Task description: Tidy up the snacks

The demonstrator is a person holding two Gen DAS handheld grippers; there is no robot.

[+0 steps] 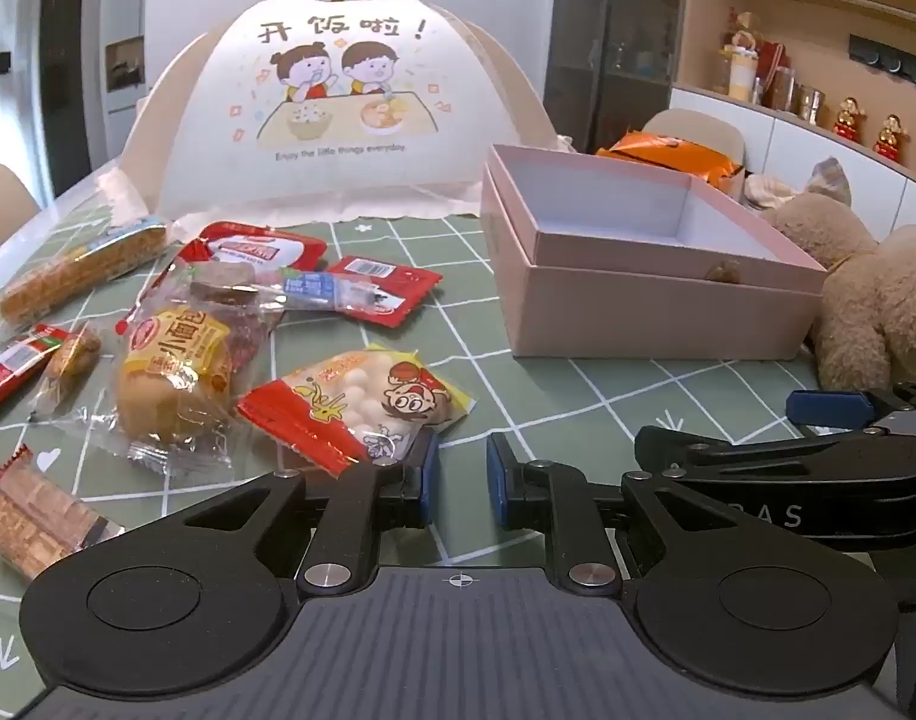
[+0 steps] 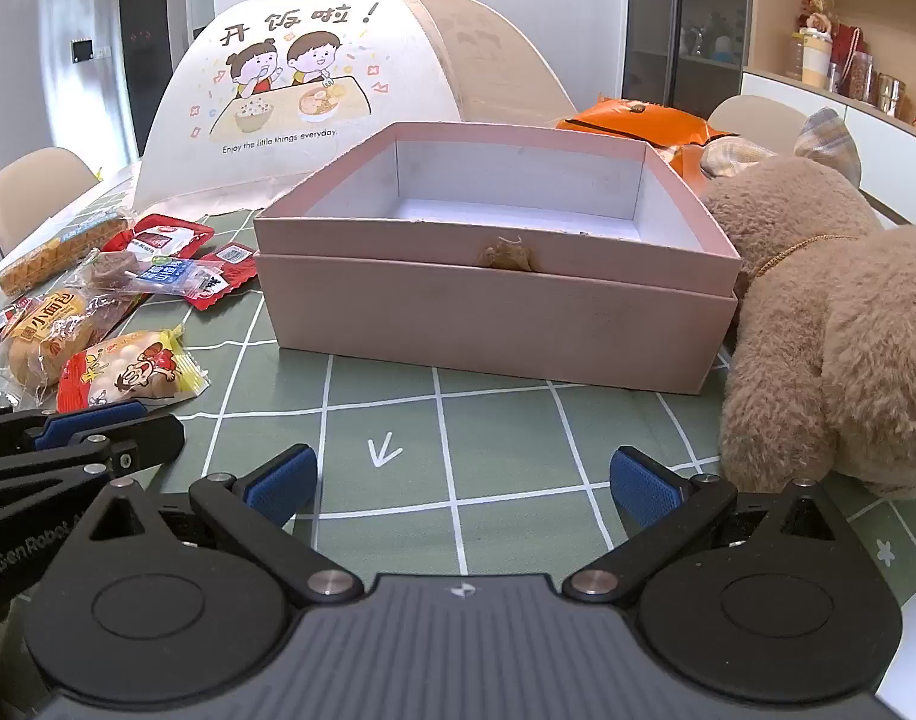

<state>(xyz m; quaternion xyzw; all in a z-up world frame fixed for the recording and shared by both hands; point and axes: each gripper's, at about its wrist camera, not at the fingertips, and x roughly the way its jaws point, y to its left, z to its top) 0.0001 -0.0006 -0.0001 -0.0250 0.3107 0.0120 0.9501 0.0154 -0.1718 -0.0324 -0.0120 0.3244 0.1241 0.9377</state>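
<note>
Surface (image 2: 493, 420): green cloth w/ white grid lines.

Pink box (image 2: 493, 306), lid off, sits mid-surface, nested in what looks like its own lid/base. Inside shows only white walls and floor. Small tan tuft on the front wall at the seam.

Snacks lie in a loose pile left of the box, none inside it:
- ball-snack packet (image 1: 356, 405), red/yellow w/ cartoon figure, nearest the left gripper, just ahead of its left finger
- small bread bun in clear wrap (image 1: 173, 378), yellow label, beside the packet on its left
- red sachet w/ barcode (image 1: 386, 288), farther back, toward the box
- red tray-type pack (image 1: 260, 246) behind that
- long crispy bar in clear wrap (image 1: 80, 270), far left
- wafer pack (image 1: 32, 516), near left edge of the left wrist view, partly cut off

Left gripper (image 1: 462, 483): fingers narrow, only a slim gap, nothing between them; hovers over the surface right of the ball-snack packet.

Right gripper (image 2: 463, 483): fingers wide apart, nothing held; aimed at the box's front wall, bare cloth between.

Other items: brown plush bear (image 2: 829, 324) touching the box's right side; orange bag (image 2: 637, 126) behind the box; domed food cover w/ cartoon print (image 2: 302, 90) at the back.
</note>
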